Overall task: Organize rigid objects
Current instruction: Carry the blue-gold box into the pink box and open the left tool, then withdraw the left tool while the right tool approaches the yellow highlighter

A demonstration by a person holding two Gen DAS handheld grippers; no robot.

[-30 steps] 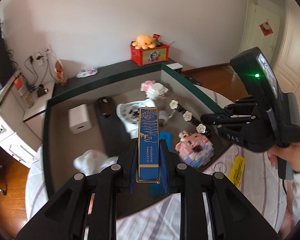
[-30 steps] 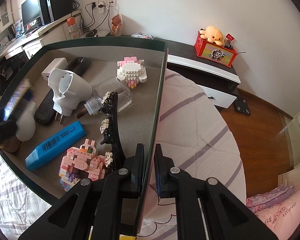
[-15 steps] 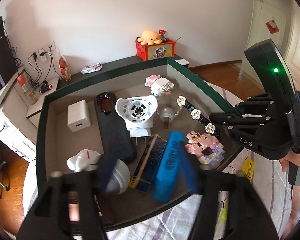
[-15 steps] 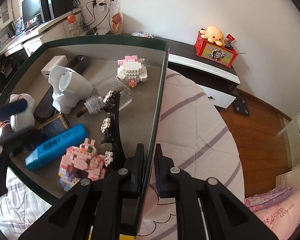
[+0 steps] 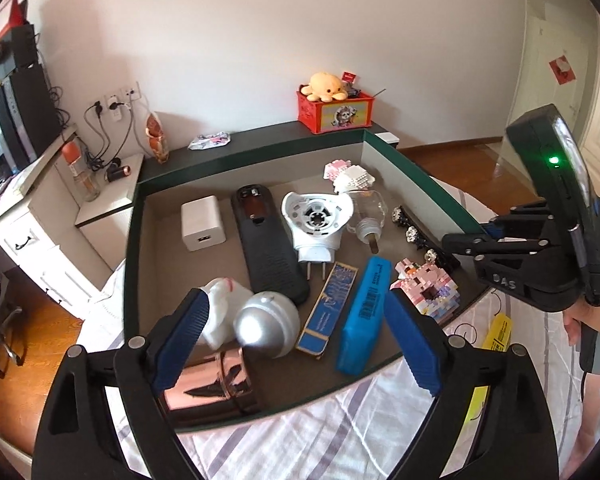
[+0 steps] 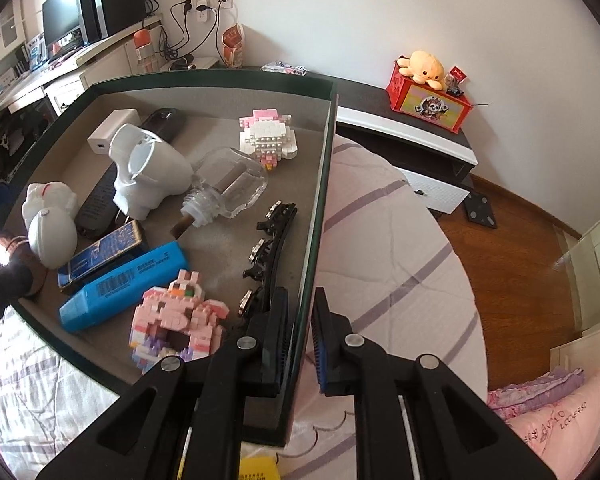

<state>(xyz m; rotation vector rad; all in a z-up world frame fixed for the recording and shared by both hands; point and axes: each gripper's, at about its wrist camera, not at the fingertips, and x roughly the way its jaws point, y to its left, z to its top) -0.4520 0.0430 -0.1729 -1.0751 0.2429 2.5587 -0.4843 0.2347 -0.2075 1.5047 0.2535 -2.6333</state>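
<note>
**Blue-gold box dropped into tray, left jaws spreading**

Released since a second ago: blue-gold box, then clamped upright between the left pads, now lying flat on the tray floor. Lies between silver dome and blue marker, touching the marker's side, just ahead of the left gripper and clear of both pads. Left jaws wide apart and opening, nothing pressed between them. Copper cylinder beside the left pad, white cat figure behind it. Right gripper nearly together, clamped on the tray's near wall, same as before; pink brick figure and black hair clip just inside that wall. Remote, white plug, charger and glass bottle unmoved farther back.
</note>
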